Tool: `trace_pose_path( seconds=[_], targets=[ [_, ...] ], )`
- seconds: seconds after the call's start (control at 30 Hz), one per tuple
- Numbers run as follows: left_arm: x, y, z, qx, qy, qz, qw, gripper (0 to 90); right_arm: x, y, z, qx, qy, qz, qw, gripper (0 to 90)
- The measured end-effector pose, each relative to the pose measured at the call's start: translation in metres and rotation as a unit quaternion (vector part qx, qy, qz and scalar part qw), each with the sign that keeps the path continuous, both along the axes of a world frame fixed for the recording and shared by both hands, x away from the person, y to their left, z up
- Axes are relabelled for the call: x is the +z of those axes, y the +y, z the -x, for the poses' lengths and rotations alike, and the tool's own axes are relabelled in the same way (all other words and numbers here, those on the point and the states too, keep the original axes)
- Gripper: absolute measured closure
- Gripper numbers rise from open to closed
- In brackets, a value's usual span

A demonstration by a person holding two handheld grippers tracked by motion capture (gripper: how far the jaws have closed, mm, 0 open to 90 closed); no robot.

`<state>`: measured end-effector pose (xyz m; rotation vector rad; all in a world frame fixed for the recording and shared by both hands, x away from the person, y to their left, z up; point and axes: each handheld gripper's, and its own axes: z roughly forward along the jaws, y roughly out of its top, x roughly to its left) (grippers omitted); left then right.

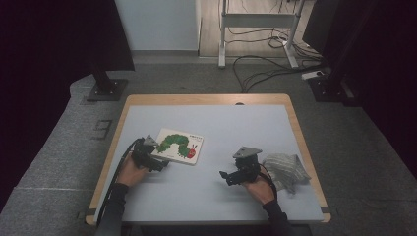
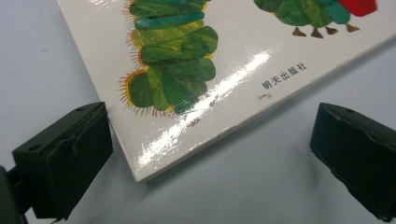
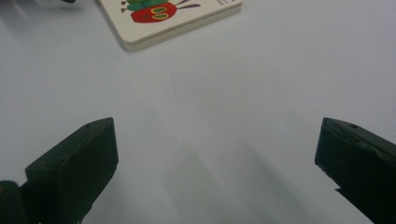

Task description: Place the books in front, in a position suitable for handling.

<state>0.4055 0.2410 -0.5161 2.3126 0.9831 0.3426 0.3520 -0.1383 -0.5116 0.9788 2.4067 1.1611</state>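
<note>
Grey carpet and cables surround a pale table (image 1: 206, 123) with a wooden rim, and dark panels stand at either side of the room.

On the table's left half lies the book (image 1: 178, 146), flat and closed, its glossy white cover showing a green caterpillar with a red head. It sits slightly turned against the table's edges. In the left gripper view the book (image 2: 196, 70) has its near corner pointing between the two black jaws, with light glaring off the cover and a line of small printed characters near its edge.

At that corner is the left gripper (image 1: 156, 158), held in the person's left hand (image 1: 130, 172). Its jaws are spread wide, one on each side of the corner; whether the left jaw touches the book's edge I cannot tell. Nothing is clamped between them.

Well apart, on the table's right half, the right gripper (image 1: 230, 178) is held in the right hand (image 1: 260, 189) and points left toward the book. In the right gripper view its jaws are also spread wide over bare table, with the book (image 3: 168, 18) lying farther ahead.

Just beside the right hand, toward the table's right edge, lies a crumpled grey cloth (image 1: 286, 169).
</note>
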Motion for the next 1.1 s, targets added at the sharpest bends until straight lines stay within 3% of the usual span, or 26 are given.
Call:
trace_pose_path(
  seconds=[0.47,0.63,0.93,1.1],
  targets=[
    [-0.002,-0.017,0.012,-0.024,0.002,0.031,0.9992,0.0,-0.006,0.016,-0.014,0.01,0.003,0.006,0.9999,0.0],
    [-0.002,-0.026,0.017,-0.034,0.005,0.051,0.9981,0.0,-0.009,0.021,-0.019,0.015,0.003,0.011,0.9998,0.0],
    [-0.001,-0.041,0.021,-0.039,-0.006,0.065,0.9971,0.0,-0.015,0.029,-0.035,0.019,0.007,0.013,0.9997,0.0],
    [-0.002,-0.042,0.021,-0.041,-0.007,0.066,0.997,0.0,-0.02,0.037,-0.042,0.034,0.007,0.014,0.9993,0.0]
  ],
)
